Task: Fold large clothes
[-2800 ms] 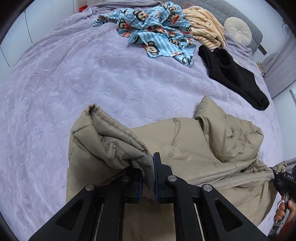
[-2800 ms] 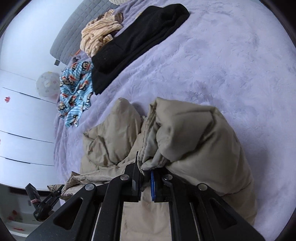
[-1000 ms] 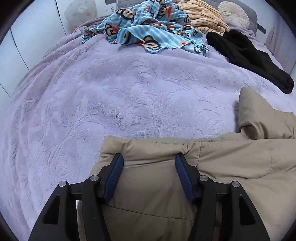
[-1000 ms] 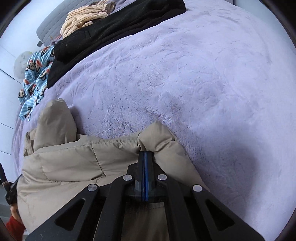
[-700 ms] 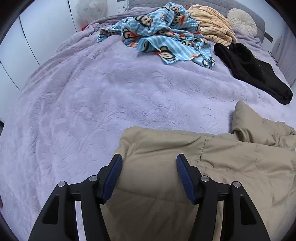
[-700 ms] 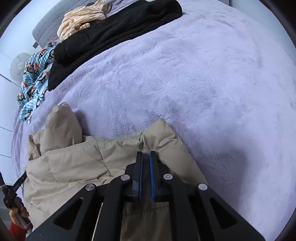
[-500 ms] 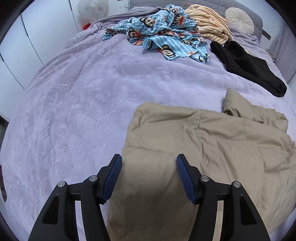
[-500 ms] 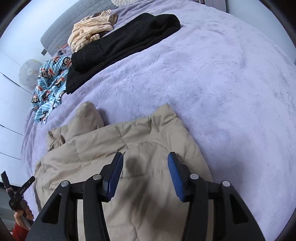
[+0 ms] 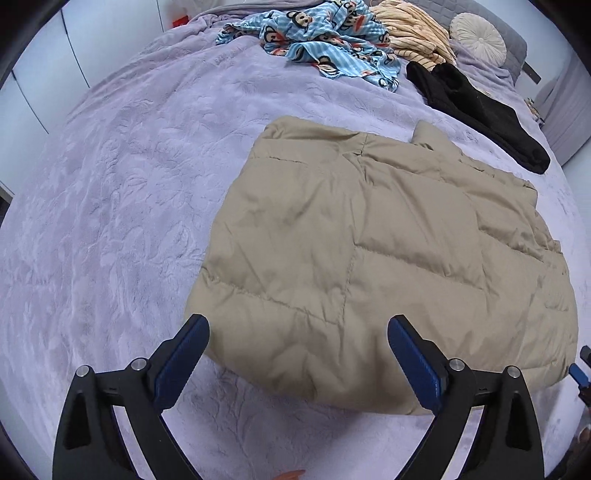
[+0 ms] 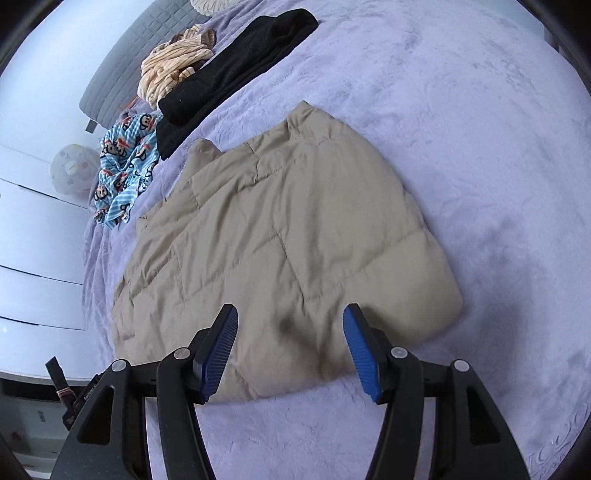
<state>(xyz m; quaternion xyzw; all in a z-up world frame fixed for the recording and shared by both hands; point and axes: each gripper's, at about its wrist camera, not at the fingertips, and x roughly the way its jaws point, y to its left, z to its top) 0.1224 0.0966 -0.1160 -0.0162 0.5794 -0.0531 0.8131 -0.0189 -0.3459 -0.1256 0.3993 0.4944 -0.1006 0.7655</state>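
Jacket (image 9: 369, 236) position: flat on the bed (image 9: 110, 184), a padded beige garment folded into a rough rectangle, ahead of and below both sets of jaws. In the left wrist view its near edge lies between the two blue pads and a little beyond them; in the right wrist view its near corner sits between the pads in the same way.

Left gripper (image 9: 298, 360): jaws opening, close to their widest, nothing clamped. The pads stand clear above the fabric and do not press on it.

Right gripper (image 10: 290, 352): jaws opening, at a moderate spread, nothing clamped. The jacket shows between the pads but is not touched.

Step in hand: release after a fold. Both grippers are free of the garment, so this fold appears complete and the hands are between grasps.

Next move, as a judgement: the rectangle is still broad, so another fold looks due. That calls for lowering each gripper onto a pair of matching corners or one edge, closing on all layers of the thick padding, then carrying that edge across. A shallow bite on the slippery shell could let the layers slide apart.

Other clothes beyond the jaws: a blue printed garment (image 9: 325, 40), a striped cream garment (image 9: 413, 33) and a black garment (image 9: 476, 107), all well apart from the jacket, near the far end of the bed.
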